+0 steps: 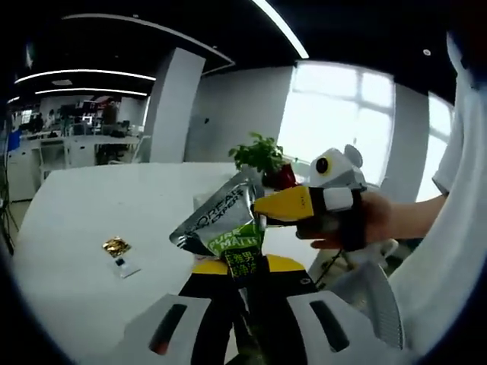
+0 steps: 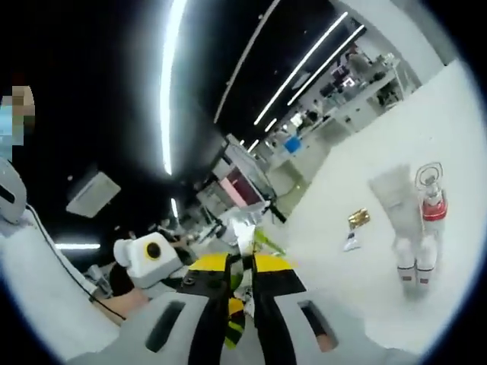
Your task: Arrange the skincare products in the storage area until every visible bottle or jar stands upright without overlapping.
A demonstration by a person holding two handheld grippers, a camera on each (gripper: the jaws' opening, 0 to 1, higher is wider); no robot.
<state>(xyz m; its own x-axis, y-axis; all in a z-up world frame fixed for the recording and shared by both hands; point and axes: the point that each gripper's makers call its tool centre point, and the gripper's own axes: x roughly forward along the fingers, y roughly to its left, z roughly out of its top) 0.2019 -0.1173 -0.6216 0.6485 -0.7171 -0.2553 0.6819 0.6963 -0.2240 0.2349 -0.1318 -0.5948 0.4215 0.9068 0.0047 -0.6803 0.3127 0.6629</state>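
Both my left fingers (image 1: 247, 285) and my right fingers (image 2: 242, 293) pinch the silver sachet (image 1: 217, 220) from opposite edges, holding it taut above the white table (image 1: 84, 251), apparently to reposition it, while the tubes (image 2: 415, 220) stand upright beyond.

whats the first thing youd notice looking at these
A silver and green pouch held up off the white table, clamped at the bottom by the left gripper and pinched at its top by the right gripper coming in from the right. In the right gripper view, two tubes stand cap-down on the table, with a small gold sachet beside them.
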